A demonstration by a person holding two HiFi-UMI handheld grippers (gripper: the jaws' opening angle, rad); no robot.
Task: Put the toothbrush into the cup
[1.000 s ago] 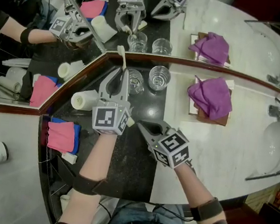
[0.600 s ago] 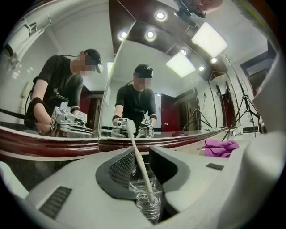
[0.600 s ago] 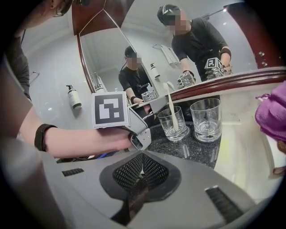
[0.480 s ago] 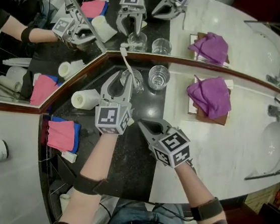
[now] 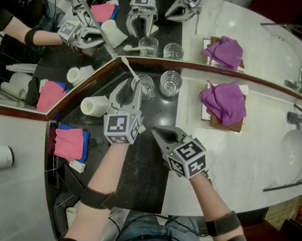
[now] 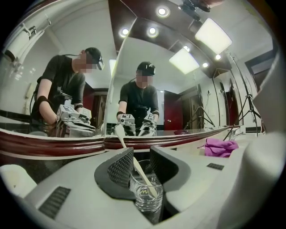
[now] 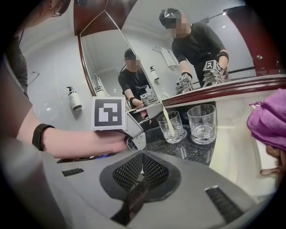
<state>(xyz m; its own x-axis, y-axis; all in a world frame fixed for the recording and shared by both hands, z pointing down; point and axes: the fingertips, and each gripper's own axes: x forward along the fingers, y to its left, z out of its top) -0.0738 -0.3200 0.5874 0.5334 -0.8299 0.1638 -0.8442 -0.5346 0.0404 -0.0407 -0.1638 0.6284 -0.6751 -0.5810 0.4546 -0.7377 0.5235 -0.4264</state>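
Toothbrush (image 5: 129,67) has dropped into the cup (image 5: 148,89) as left tongs (image 5: 132,82) just opened.

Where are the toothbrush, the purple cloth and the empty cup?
toothbrush (image 5: 129,68), head view, middle of its pale handle sticking out of the glass.
purple cloth (image 5: 223,101), head view, centre of the crumpled heap.
empty cup (image 5: 170,84), head view, middle of the glass.

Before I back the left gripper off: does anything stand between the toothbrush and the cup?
Nothing visible does. The toothbrush already stands in the cup, the left of the two glasses, leaning on its rim. The left gripper has just been opening its jaws; they stand apart with the handle between them, not clamped.
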